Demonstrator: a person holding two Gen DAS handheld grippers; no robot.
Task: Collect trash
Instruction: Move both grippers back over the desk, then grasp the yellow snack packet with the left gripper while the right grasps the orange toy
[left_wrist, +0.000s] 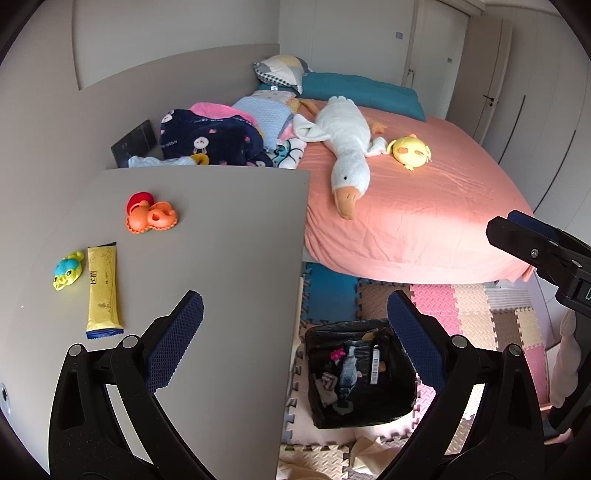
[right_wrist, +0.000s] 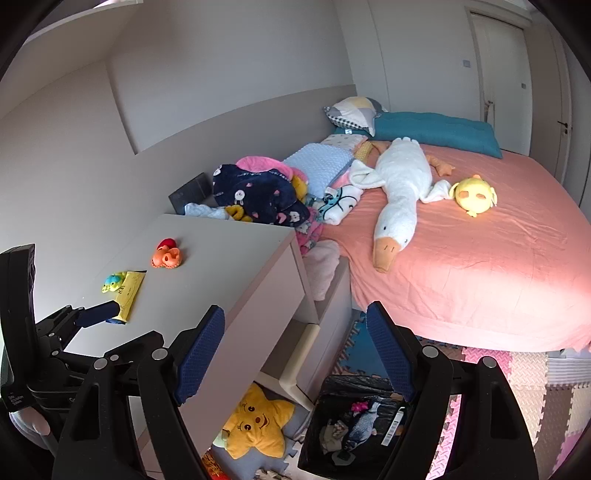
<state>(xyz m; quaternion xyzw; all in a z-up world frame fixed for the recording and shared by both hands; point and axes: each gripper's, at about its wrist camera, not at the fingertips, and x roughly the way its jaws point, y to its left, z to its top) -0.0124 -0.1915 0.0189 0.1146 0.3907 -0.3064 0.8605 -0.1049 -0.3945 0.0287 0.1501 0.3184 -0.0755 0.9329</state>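
Note:
A yellow snack wrapper (left_wrist: 102, 291) lies on the grey table (left_wrist: 229, 240), at its left side; it also shows in the right wrist view (right_wrist: 129, 292). A black-lined trash bin (left_wrist: 360, 373) with several scraps inside stands on the floor right of the table, also seen in the right wrist view (right_wrist: 364, 424). My left gripper (left_wrist: 295, 332) is open and empty, above the table's right edge and the bin. My right gripper (right_wrist: 295, 343) is open and empty, above the bin. In the right wrist view the left gripper (right_wrist: 98, 314) is near the wrapper's end.
An orange and red toy (left_wrist: 149, 218) and a small blue-yellow toy (left_wrist: 68, 275) lie on the table. A bed (left_wrist: 424, 206) with a plush goose (left_wrist: 347, 147), a yellow plush (left_wrist: 410, 150) and blankets is behind. A yellow star pillow (right_wrist: 255, 424) lies under the table. Foam mats (left_wrist: 472, 314) cover the floor.

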